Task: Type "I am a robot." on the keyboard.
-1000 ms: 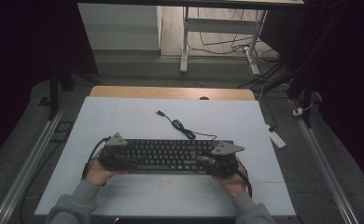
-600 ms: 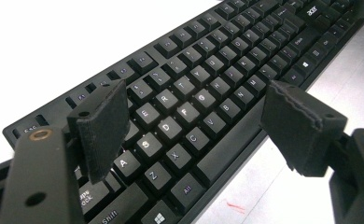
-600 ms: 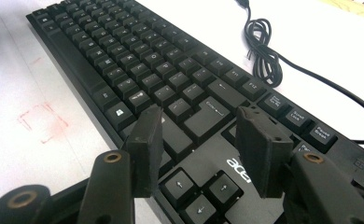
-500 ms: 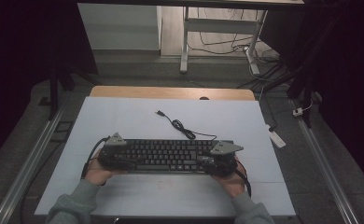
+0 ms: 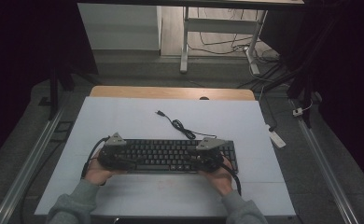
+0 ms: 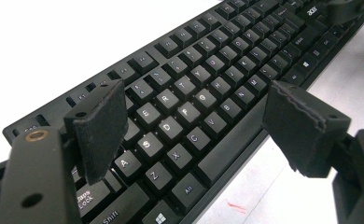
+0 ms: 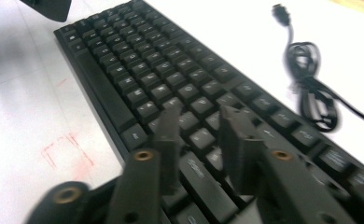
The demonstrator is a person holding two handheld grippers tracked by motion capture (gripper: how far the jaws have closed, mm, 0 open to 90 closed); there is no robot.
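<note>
A black full-size keyboard [image 5: 171,155] lies flat on the white table top [image 5: 227,121], its long side running left to right near the table's front edge; the keys face up with white lettering, the space bar on the near side; its thin black cable [image 5: 180,125] trails from the back edge toward the far side, bunched in a small loose coil midway and ending in a plug [image 5: 160,113] lying flat on the surface.

keyboard [image 6: 203,93]: "acer" logo; keys "Shift", "Alt"
</note>
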